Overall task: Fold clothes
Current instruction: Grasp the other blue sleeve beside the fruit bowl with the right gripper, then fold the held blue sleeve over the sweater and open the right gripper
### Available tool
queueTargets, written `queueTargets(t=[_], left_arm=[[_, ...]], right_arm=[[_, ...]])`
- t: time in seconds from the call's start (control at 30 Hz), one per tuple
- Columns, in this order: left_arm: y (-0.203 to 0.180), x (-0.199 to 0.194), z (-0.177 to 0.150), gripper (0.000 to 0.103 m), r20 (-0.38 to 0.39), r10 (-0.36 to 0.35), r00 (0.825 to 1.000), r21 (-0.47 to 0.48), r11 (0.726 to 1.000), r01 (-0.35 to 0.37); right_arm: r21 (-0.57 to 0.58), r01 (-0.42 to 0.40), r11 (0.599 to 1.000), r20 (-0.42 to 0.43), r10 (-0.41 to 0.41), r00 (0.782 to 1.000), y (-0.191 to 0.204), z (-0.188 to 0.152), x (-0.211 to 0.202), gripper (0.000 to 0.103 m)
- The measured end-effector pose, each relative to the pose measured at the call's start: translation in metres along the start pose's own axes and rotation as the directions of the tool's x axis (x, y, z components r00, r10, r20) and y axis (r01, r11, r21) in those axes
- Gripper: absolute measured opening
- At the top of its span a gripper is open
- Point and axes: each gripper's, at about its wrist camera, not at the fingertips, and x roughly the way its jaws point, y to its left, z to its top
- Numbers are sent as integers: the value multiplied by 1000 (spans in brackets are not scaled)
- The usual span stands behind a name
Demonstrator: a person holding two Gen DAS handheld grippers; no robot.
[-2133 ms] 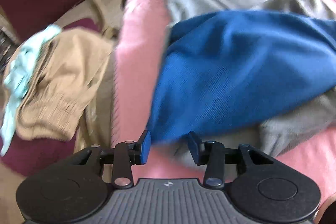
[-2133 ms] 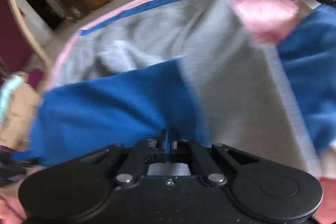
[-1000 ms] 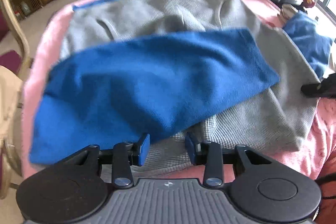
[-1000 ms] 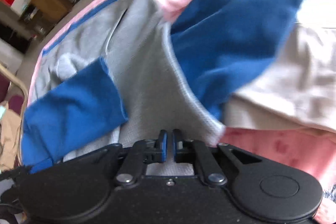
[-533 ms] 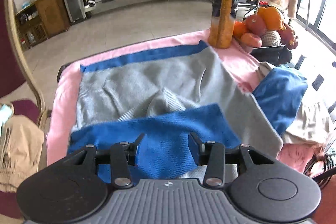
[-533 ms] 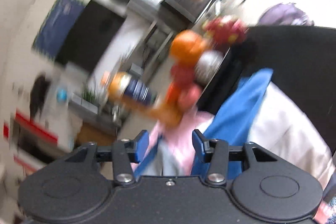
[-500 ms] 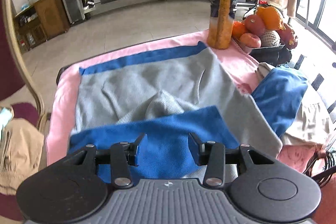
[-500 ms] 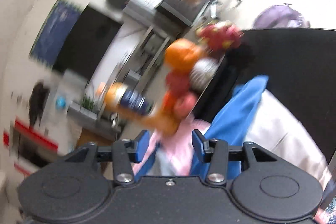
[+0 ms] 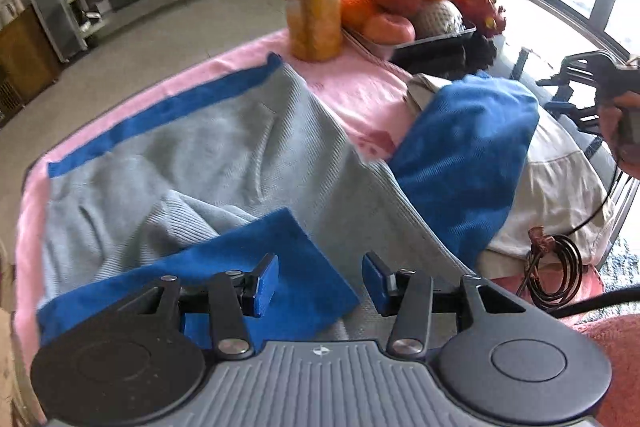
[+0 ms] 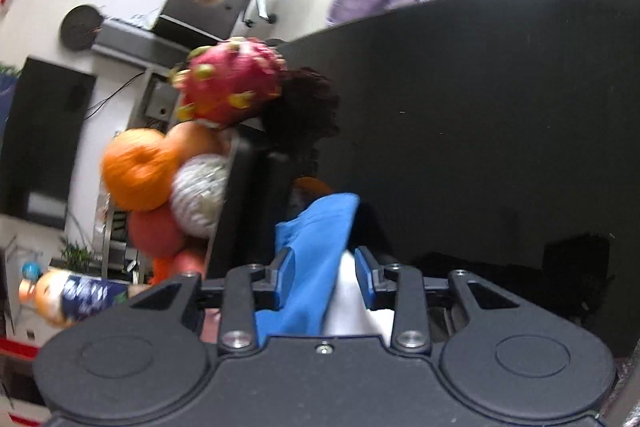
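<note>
Sweater (image 9: 208, 155), grey with blue sleeves, lies spread across the pink-covered table (image 9: 360, 87), filling the middle of the left wrist view; one blue sleeve (image 9: 224, 267) is laid over its body at lower centre, so that half looks done. My left tool (image 9: 318, 281) hangs released above that sleeve, its jaws having just widened with nothing pinched. My right tool (image 10: 322, 277) has just been narrowing around the other blue sleeve (image 10: 316, 251) at lower centre of its view; whether it pinches, I cannot tell.
</note>
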Motion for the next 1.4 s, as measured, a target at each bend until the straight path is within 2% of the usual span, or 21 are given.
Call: queueTargets(t=[0.27,0.3,0.33,0.37,0.47,0.57,0.63,0.73,0.83,0.9,1.07,1.23,1.3,1.4], left_arm=[[6,17,-1,47,-21,0,1000,-30,1000,-1],[8,17,-2,47,-20,-2,1000,-38,999,2],[9,16,-3,47,-19,-5,1000,-46,999,4],[11,16,-4,47,-18,-7,1000,-53,999,6],[14,10,-8,47,-7,-4,1000,-63,998,3],[18,-5,-12,47,25,-4,1000,-73,997,6],[23,-20,-18,47,56,-6,998,-82,997,10],[36,-44,-30,47,99,-4,995,-106,994,14],[58,-68,-48,47,131,18,991,-130,991,-1],[77,-84,-64,48,145,52,988,-143,989,-32],[146,-105,-111,48,138,172,975,-219,966,-139],[217,-107,-159,48,93,279,956,-357,905,-230],[241,-103,-176,48,68,294,953,-426,873,-239],[262,-96,-194,48,58,279,958,-510,833,-212]], right_arm=[[183,-81,980,-36,89,995,-26,7,29,30],[198,-90,976,-35,99,995,-27,7,30,29],[193,-90,977,-30,98,995,-26,7,30,20],[170,-90,981,-18,94,995,-22,7,28,6],[56,-79,995,52,76,996,-3,3,13,4],[-72,-100,992,113,107,988,29,-6,-15,4],[-177,-116,977,148,143,979,60,-18,-39,4],[-339,-149,929,181,220,958,110,-45,-83,4],[-482,-193,855,170,307,936,157,-86,-127,4],[-571,-216,792,143,356,924,188,-125,-154,4],[-744,-241,623,49,411,910,246,-235,-193,4],[-820,-278,501,-86,372,924,270,-368,-180,4],[-833,-289,472,-134,336,932,270,-416,-165,4],[-847,-289,446,-200,236,951,262,-485,-127,4]])
